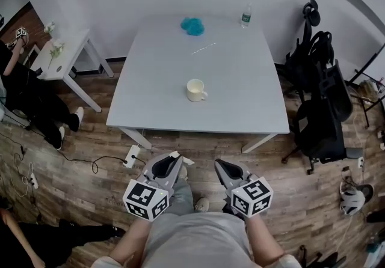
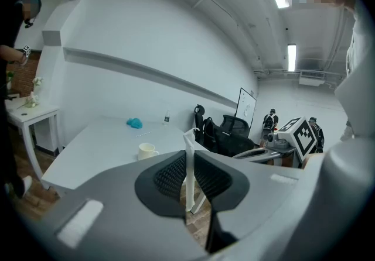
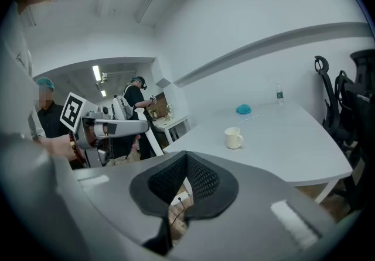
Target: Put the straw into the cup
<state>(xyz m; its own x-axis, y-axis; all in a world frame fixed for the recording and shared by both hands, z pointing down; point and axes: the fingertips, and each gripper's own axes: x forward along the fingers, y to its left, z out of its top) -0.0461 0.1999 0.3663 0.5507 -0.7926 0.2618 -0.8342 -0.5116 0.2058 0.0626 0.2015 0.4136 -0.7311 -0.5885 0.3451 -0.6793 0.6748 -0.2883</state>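
Observation:
A cream cup (image 1: 195,89) with a handle stands near the middle of the grey table (image 1: 240,104), well ahead of both grippers. My left gripper (image 1: 174,161) hangs over the floor short of the table's front edge. It is shut on a white straw (image 2: 189,178) that stands upright between its pads. The cup (image 2: 147,150) lies left of that straw in the left gripper view. My right gripper (image 1: 224,166) is beside the left one, shut with nothing between its pads (image 3: 186,160). A second thin white straw (image 1: 203,48) lies flat on the table beyond the cup.
A blue fluffy ball (image 1: 192,25) and a water bottle (image 1: 245,15) sit at the table's far edge. Black office chairs (image 1: 319,98) crowd the right side. A small white side table (image 1: 60,59) and a seated person (image 1: 30,98) are at the left. A power strip (image 1: 132,154) lies on the wooden floor.

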